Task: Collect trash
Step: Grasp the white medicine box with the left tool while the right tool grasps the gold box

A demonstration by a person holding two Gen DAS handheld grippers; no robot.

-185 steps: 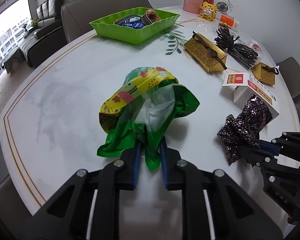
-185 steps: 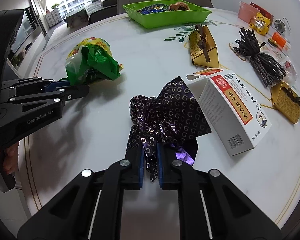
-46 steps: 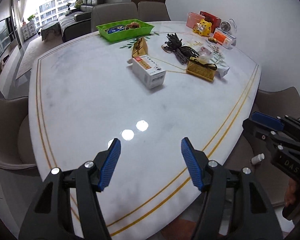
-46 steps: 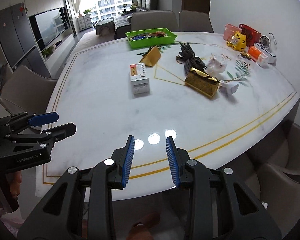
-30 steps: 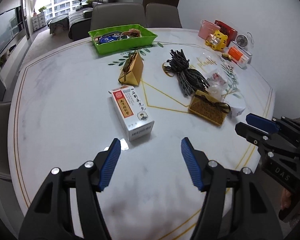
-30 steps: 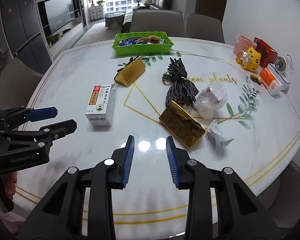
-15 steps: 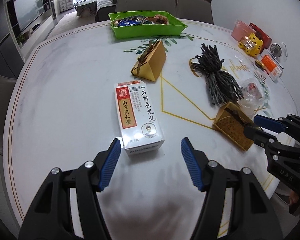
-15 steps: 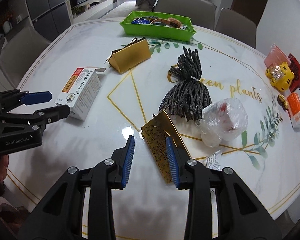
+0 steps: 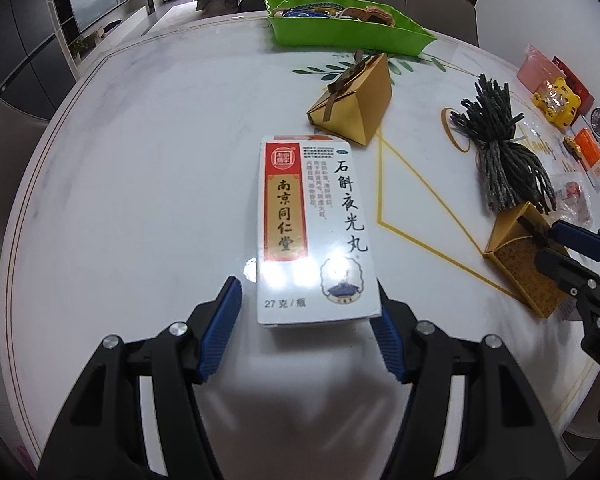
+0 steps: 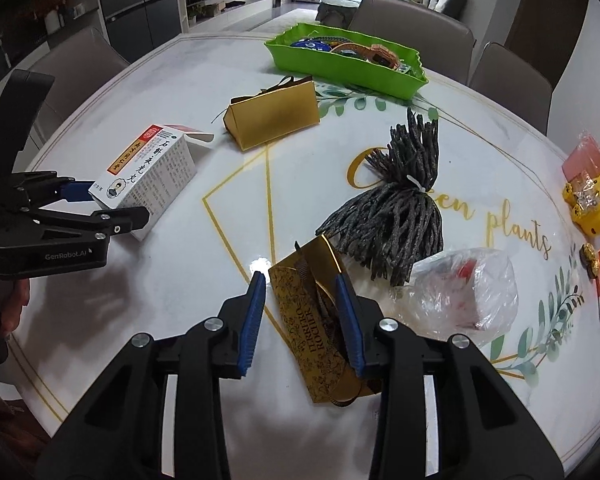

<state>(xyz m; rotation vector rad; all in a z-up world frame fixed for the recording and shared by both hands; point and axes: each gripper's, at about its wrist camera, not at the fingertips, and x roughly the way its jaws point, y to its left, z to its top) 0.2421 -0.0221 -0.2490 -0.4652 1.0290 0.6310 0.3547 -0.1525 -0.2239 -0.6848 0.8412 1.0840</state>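
Observation:
A white medicine box [image 9: 312,224] with a red label lies flat on the marble table. My left gripper [image 9: 304,322] is open, and the box's near end sits between its blue pads with a gap on the left side. In the right wrist view the same box [image 10: 148,176] shows at the left, with the left gripper [image 10: 112,204] at its end. A gold chocolate box [image 10: 312,320] with a dark ribbon lies between the pads of my right gripper [image 10: 300,312]. Its jaws are opening and do not clamp the box. The right gripper [image 9: 552,244] also shows over the gold box [image 9: 520,264].
A green tray [image 10: 340,68] with items stands at the far side. Nearer are a gold triangular box [image 10: 276,116], a dark bundle of strands [image 10: 392,208] and a clear plastic bag [image 10: 468,288]. A yellow tiger toy [image 10: 592,200] and small boxes sit at the right. Chairs ring the table.
Both grippers have come down and forward over the table. The left now straddles the medicine box end, the right straddles the gold box, and the right jaws stand slightly wider.

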